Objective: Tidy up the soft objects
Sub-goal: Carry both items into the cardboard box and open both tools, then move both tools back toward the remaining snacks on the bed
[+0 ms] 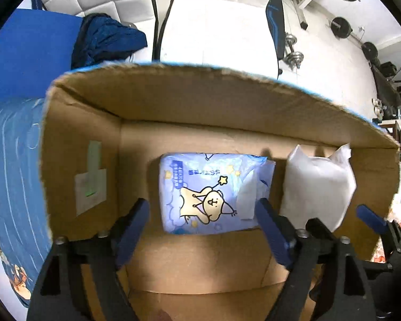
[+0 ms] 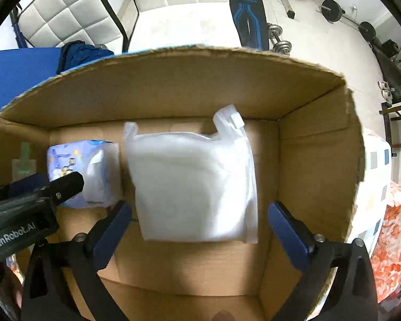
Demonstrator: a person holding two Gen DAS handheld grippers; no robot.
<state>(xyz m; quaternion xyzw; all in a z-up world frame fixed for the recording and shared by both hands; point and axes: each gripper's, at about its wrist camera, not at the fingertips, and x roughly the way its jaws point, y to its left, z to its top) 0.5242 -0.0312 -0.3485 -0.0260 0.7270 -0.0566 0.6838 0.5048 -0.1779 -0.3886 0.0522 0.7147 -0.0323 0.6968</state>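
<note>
A: Left wrist view first. Where's the blue pack [image 1: 209,194]?

B: Flat on the floor of the box [image 1: 189,99], framed between the spread fingers of the left gripper [image 1: 202,215], which grips nothing. The white bag [image 1: 316,184] lies just right of it; contact is hard to judge.

A: And the right wrist view?

B: The right gripper [image 2: 199,218] is spread wide too, unloaded, with the white bag [image 2: 192,184] between its fingers. The blue pack [image 2: 80,171] sits left, partly behind the left gripper's [image 2: 50,187] finger.
</note>
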